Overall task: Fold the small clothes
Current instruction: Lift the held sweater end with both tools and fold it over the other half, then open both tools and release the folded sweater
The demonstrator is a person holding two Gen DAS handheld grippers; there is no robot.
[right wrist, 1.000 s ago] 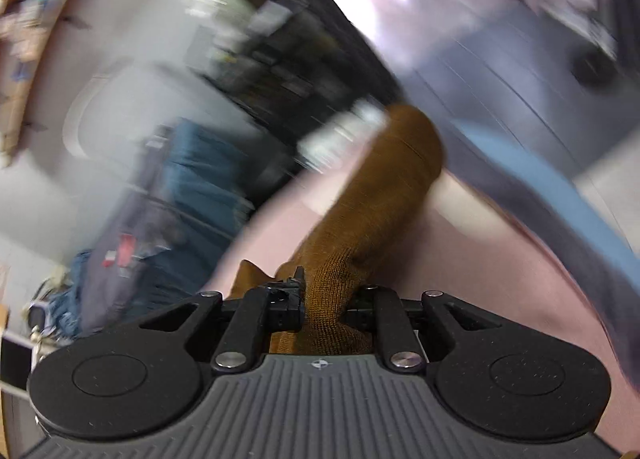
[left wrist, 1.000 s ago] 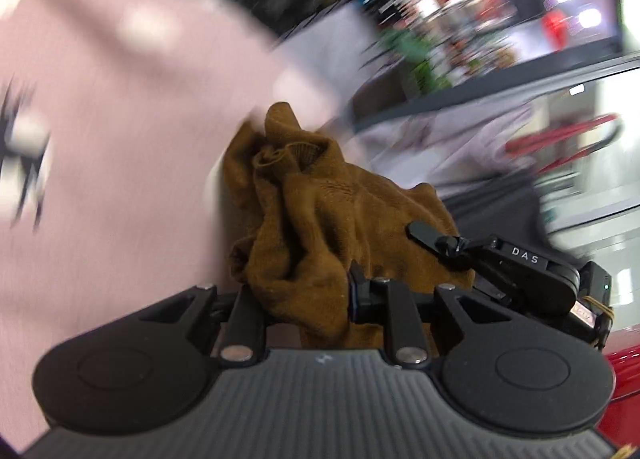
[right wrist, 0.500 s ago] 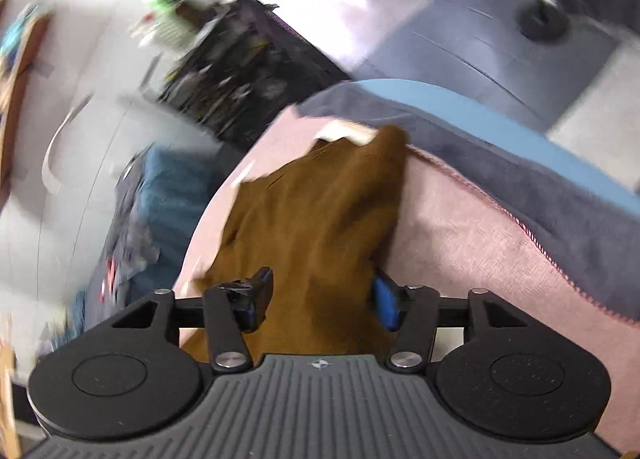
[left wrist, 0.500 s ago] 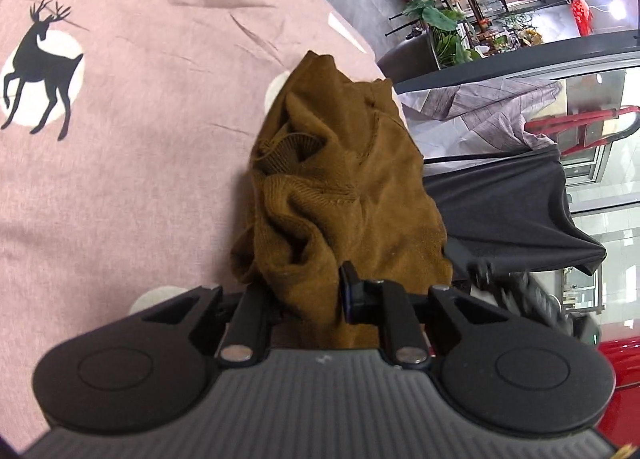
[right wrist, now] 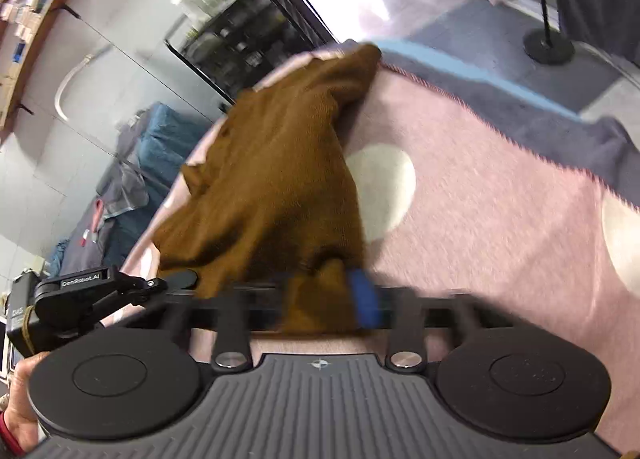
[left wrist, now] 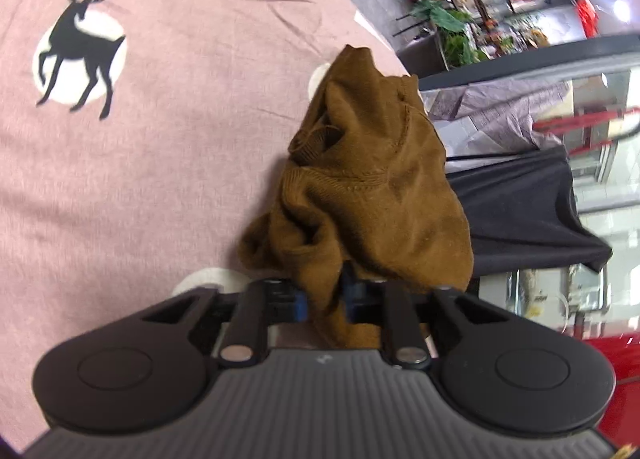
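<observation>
Folding has barely begun: the brown garment (left wrist: 372, 187) lies bunched on the pink deer blanket (left wrist: 160, 179), the left gripper (left wrist: 323, 299) and right gripper (right wrist: 320, 299) each closing on an edge.

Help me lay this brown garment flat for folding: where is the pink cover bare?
Left view: bare pink cover between the deer print and the brown garment. Right view: bare beside the white dot, up to the grey-blue blanket. Crowded: the edge under the garment.
</observation>
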